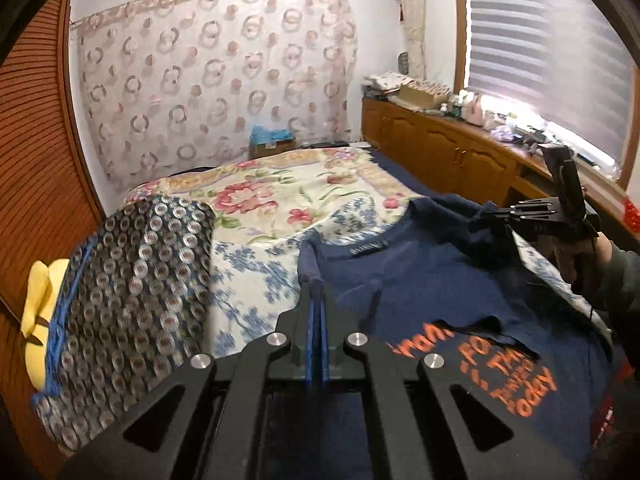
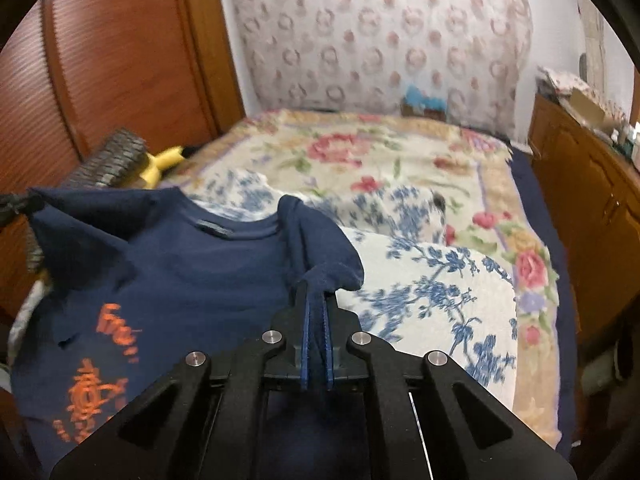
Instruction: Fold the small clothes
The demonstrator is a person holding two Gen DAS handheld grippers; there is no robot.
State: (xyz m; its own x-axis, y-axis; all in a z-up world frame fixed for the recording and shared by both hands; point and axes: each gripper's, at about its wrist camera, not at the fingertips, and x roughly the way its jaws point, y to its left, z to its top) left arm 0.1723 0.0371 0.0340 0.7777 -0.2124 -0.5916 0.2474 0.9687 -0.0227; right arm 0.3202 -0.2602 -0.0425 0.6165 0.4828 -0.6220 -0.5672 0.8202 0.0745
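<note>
Mid-fold: navy T-shirt (image 1: 408, 280) held over the bed (image 2: 400, 152), left gripper (image 1: 316, 284) and right gripper (image 2: 316, 292) each clamped on a shoulder by the collar. Probably next: carried toward the hem together, level, kept taut.

Bed (image 2: 536, 184), floral blanket (image 2: 360, 152), blue-flowered quilt (image 2: 440, 292), navy T-shirt (image 2: 192, 272), patterned pillow (image 1: 136, 280)

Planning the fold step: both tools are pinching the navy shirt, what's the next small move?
Probably lift both a bit higher and pull apart. The left tool and right tool each pinch a shoulder of the shirt, which sags, wrinkled, over the bed.
</note>
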